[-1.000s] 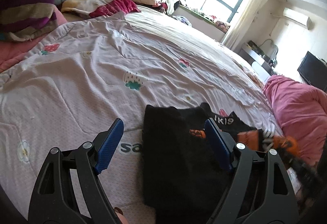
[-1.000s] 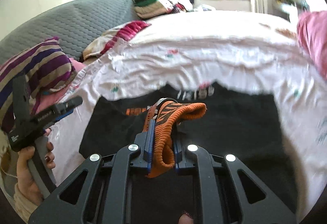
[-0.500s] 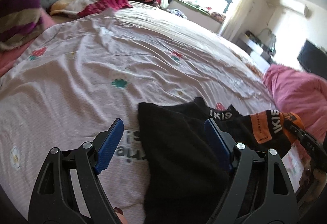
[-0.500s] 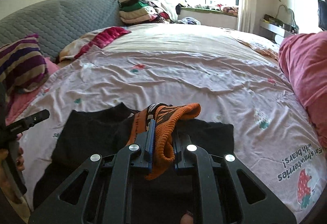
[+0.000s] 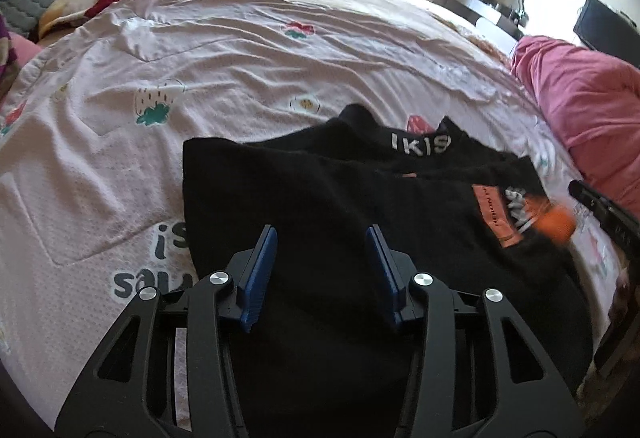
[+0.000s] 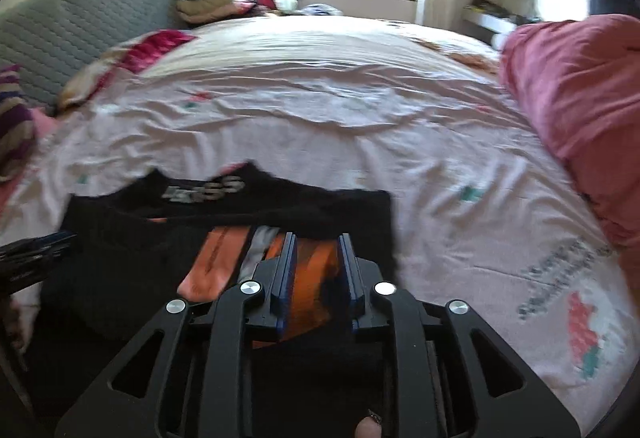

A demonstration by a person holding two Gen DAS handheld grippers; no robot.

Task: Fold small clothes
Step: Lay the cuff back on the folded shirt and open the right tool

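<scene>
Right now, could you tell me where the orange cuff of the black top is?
In the right wrist view the orange cuff sits between the open right tongs, low centre, on the black top spread on the pink bedsheet.

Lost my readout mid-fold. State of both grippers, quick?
Left gripper: open, empty, over the black top.
Right gripper: partly open, orange cuff between its fingers; whether it grips cannot be told.
</scene>
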